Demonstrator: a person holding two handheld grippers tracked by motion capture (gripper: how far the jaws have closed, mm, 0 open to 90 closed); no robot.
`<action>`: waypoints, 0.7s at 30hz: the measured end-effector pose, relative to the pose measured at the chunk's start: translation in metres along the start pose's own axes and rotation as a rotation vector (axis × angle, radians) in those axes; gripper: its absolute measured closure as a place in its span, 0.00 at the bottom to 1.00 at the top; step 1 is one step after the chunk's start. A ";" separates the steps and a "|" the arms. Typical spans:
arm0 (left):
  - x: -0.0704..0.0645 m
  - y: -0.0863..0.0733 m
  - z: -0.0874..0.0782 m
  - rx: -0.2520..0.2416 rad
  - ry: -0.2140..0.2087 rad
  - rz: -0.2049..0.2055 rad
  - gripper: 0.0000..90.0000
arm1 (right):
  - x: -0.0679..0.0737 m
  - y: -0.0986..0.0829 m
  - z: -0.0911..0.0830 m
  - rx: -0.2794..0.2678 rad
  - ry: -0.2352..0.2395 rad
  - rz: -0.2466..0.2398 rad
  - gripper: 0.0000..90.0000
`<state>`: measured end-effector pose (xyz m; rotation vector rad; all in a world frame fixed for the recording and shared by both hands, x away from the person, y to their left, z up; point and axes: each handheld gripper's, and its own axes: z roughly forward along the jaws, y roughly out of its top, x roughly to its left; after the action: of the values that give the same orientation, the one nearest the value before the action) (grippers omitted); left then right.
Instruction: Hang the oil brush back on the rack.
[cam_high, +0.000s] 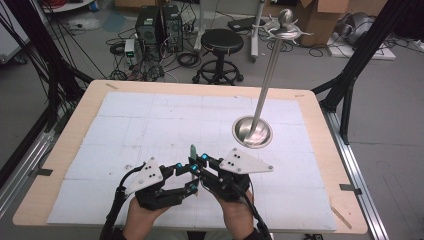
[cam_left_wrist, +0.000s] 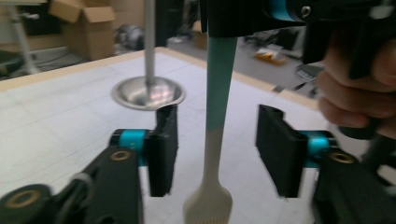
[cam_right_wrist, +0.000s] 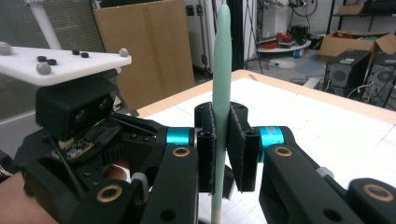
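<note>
right gripper (cam_right_wrist: 223, 154) clamps slim mint-green toothbrush with cream bristle head (cam_right_wrist: 221, 70) upright above white mat (cam_high: 150, 125). left gripper (cam_left_wrist: 215, 149) wide, jaws either side of brush neck, not touching. risk: closing off-centre could knock brush askew in thin grip.

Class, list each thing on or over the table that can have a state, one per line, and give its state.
Brush: upright, bristle end down, clamped in the right hand-held gripper.
Right hand-held gripper: shut on the brush.
Left hand-held gripper: open, jaws either side of the brush, not touching.
Metal stand: standing upright on the table.
</note>
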<state>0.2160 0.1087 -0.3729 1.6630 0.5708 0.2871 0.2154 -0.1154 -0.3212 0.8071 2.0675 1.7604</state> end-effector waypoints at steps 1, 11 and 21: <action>0.003 -0.001 -0.003 -0.013 -0.008 0.001 0.50 | -0.002 0.001 -0.001 0.001 0.001 0.000 0.91; 0.047 -0.009 -0.040 -0.081 -0.032 -0.076 0.27 | -0.043 0.026 -0.009 -0.002 0.060 0.005 0.91; 0.062 -0.015 -0.053 -0.088 0.019 -0.051 0.20 | -0.085 0.066 -0.011 -0.029 0.097 -0.003 0.91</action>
<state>0.2395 0.1872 -0.3866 1.5602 0.6053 0.2875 0.2907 -0.1685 -0.2657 0.7237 2.0973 1.8584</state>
